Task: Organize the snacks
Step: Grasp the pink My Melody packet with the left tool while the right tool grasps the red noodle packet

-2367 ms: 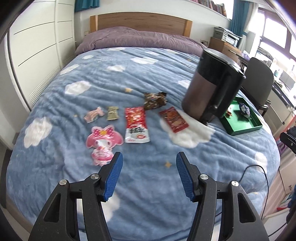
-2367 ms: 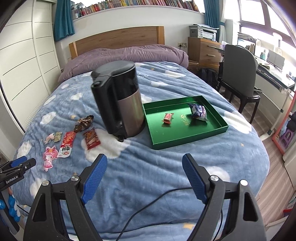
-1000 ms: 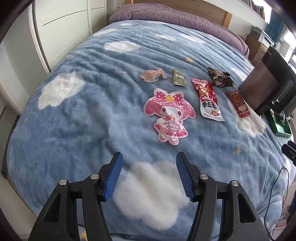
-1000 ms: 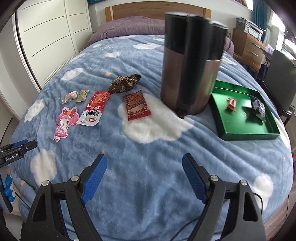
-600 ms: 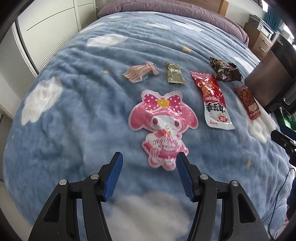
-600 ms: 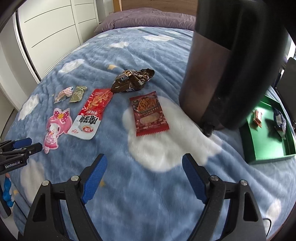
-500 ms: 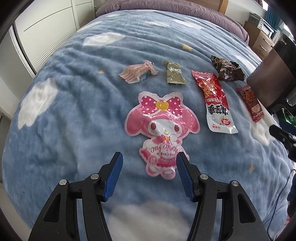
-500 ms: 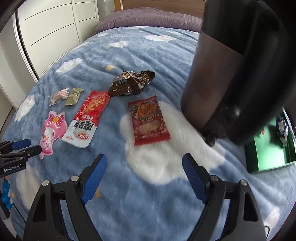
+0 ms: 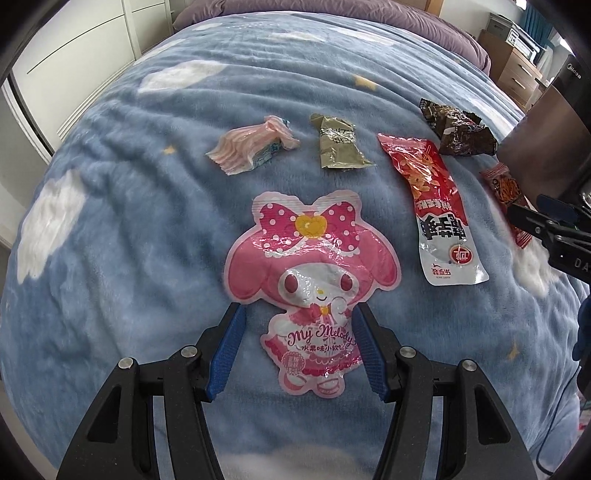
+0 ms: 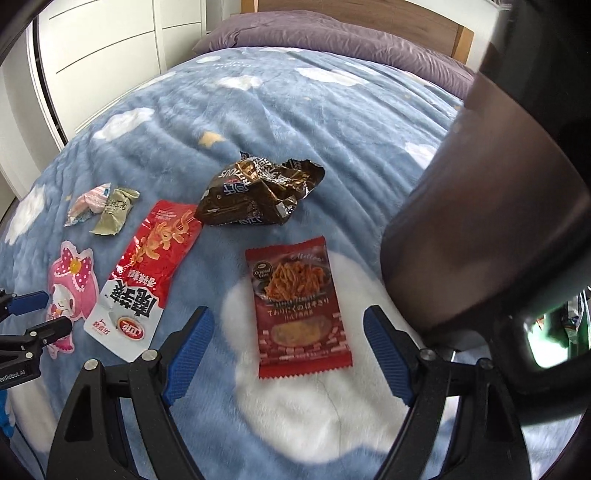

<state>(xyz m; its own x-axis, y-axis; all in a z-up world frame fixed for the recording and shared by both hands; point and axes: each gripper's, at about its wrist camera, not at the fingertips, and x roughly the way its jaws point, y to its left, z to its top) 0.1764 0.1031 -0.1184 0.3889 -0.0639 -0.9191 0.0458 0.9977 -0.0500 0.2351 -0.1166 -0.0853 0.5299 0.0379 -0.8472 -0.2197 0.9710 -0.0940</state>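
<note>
Several snack packets lie on the blue cloud blanket (image 9: 110, 221). My left gripper (image 9: 297, 314) is open, its blue pads either side of the lower half of a pink My Melody pouch (image 9: 310, 273). My right gripper (image 10: 288, 317) is open around the bottom edge of a dark red noodle packet (image 10: 299, 306). Between them lies a long red and white packet (image 9: 436, 206), also in the right wrist view (image 10: 147, 273). Further back lie a crumpled brown bag (image 10: 258, 195), an olive sachet (image 9: 338, 147) and a pink striped wrapper (image 9: 251, 147).
A tall dark kettle (image 10: 498, 221) stands close on the right of my right gripper. A strip of the green tray (image 10: 554, 332) shows behind its handle. White wardrobe doors (image 10: 92, 55) line the left side of the bed. A purple pillow (image 10: 332, 33) lies at the headboard.
Both grippers have moved forward and down towards the blanket. The pink pouch now lies between the left pads, and the red noodle packet between the right ones. Both stay open.
</note>
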